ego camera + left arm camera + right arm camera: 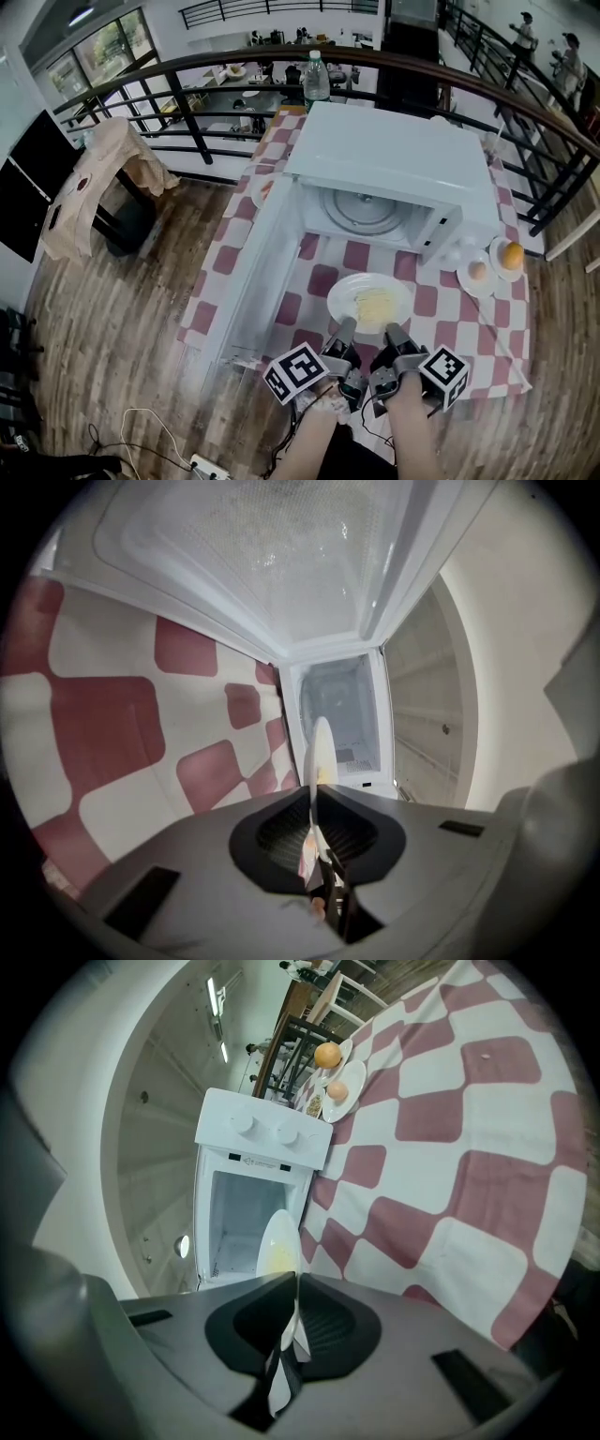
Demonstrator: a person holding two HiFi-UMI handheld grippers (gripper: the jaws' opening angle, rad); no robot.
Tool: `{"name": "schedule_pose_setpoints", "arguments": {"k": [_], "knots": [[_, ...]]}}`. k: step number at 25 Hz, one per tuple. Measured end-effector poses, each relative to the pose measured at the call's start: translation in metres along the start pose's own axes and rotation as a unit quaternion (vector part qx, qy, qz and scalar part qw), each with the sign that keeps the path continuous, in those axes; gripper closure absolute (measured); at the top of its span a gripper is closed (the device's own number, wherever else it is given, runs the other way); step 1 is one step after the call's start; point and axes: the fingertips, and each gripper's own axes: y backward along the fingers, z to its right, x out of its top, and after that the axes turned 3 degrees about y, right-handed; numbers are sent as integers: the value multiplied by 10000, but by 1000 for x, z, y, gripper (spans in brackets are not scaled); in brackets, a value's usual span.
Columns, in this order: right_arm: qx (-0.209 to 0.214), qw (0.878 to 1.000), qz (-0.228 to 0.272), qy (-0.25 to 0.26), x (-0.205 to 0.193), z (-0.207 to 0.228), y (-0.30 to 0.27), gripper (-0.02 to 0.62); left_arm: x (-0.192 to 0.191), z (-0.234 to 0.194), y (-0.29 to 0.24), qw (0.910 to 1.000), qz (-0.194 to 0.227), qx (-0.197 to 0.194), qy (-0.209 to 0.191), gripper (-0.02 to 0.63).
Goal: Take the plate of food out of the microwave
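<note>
A white plate (369, 302) with pale yellow food on it is out in front of the white microwave (394, 173), above the checked tablecloth. My left gripper (345, 330) is shut on the plate's near rim from the left. My right gripper (394, 334) is shut on that rim from the right. The microwave's door (251, 272) hangs open to the left, and the glass turntable (360, 210) inside is bare. In the left gripper view the plate (320, 752) stands edge-on between the jaws. In the right gripper view the plate (277, 1244) sits before the open cavity (246, 1222).
Two small plates, one with an orange (512, 254) and one with an egg (477, 271), sit right of the microwave. A water bottle (316, 81) stands behind it. A dark railing (187, 117) curves round the table's far side; a cloth-draped stand (98, 183) is at the left.
</note>
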Motion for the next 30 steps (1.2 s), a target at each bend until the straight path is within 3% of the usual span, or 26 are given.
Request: {"name": "schedule_pose_setpoints", "arguments": {"k": [16, 20, 24, 30], "knots": [[25, 10000, -71, 21, -24, 18, 79, 571, -52, 0, 68, 9999, 109, -62, 50, 572], [-146, 9999, -67, 29, -28, 26, 98, 571, -65, -1, 79, 9999, 110, -64, 70, 572], [31, 10000, -49, -6, -27, 28, 106, 571, -73, 0, 86, 9999, 89, -79, 55, 572], [-74, 10000, -45, -9, -34, 33, 121, 571, -81, -1, 99, 9999, 100, -88, 36, 572]]}}
